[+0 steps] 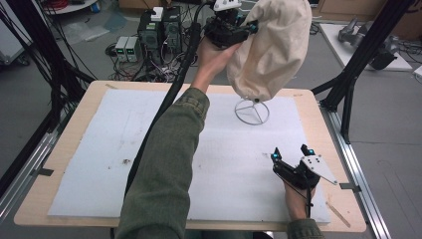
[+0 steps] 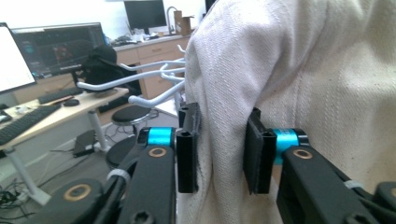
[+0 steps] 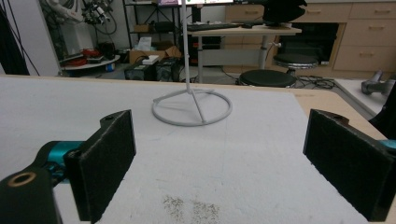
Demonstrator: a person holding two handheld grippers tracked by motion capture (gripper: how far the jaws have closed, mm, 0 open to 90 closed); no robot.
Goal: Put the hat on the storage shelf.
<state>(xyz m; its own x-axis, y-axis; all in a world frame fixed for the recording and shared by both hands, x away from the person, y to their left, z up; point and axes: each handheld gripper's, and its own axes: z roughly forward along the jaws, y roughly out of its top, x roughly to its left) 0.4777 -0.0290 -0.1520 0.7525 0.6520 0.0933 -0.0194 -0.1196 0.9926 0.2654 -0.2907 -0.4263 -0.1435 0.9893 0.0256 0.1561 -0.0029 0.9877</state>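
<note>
The left gripper (image 1: 234, 27), raised above the far edge of the table (image 1: 64, 144), had its jaws pinched on a fold of the cream cloth bag (image 1: 273, 45), which hung on the white wire stand (image 1: 252, 110). Only a small fold was clamped, so the coarse woven fabric might have slipped free, or a sideways pull might have tipped the thin, ring-based stand. The right gripper (image 1: 291, 154) rested low near the table's front edge, jaws wide and empty, over the matte white mat (image 1: 99, 149).
</note>
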